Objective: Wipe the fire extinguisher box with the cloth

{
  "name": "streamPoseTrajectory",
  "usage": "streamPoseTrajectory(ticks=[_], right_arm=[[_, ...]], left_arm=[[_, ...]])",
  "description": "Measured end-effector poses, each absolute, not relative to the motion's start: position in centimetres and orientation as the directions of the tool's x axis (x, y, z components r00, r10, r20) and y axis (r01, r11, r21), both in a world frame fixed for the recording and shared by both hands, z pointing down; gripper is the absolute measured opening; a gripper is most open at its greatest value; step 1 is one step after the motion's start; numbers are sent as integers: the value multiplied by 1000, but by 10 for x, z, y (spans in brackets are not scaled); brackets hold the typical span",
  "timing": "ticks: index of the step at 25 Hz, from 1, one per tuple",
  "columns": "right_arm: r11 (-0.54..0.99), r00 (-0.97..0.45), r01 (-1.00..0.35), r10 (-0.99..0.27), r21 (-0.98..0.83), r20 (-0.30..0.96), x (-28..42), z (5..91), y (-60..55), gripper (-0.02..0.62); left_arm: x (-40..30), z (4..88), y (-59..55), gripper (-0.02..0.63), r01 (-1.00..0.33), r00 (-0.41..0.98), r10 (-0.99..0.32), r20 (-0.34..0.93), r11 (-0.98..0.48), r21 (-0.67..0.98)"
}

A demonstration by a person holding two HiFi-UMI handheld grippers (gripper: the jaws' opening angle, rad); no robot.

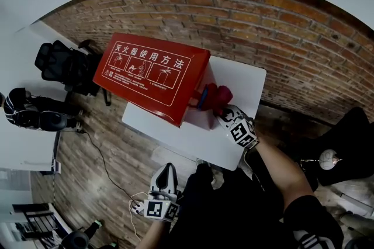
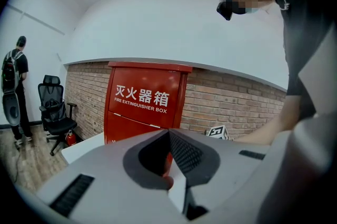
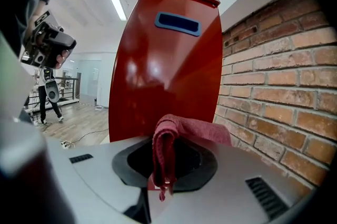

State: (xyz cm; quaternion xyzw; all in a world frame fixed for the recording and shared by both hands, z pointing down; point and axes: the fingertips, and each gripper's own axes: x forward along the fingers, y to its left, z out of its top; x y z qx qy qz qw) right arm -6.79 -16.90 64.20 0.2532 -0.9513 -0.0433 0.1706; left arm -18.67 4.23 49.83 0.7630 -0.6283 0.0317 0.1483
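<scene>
Bright, even light is thrown by a ceiling strip light (image 3: 115,1); soft glare is seen on the fire extinguisher box (image 3: 158,70), edges fisheye-warped.

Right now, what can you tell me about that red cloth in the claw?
The cloth is dark red, soft and towel-like, folded into a bunch. The right claw pinches it, one fold draped over the jaw and a loose corner hanging down. It sits at the side panel of the red fire extinguisher box, seemingly pressed against it.
</scene>
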Motion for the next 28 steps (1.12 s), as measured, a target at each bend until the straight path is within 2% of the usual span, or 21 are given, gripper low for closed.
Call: streamPoseTrajectory(ticks=[25, 28], right_arm=[[926, -781, -342, -374, 159, 500, -68, 750, -168, 66], [930, -770, -333, -363, 155, 525, -68, 762, -167, 66]], left_arm=[[-186, 511, 49, 17, -980, 181, -942, 284, -147, 136], [-182, 506, 47, 17, -977, 172, -943, 286, -126, 169]])
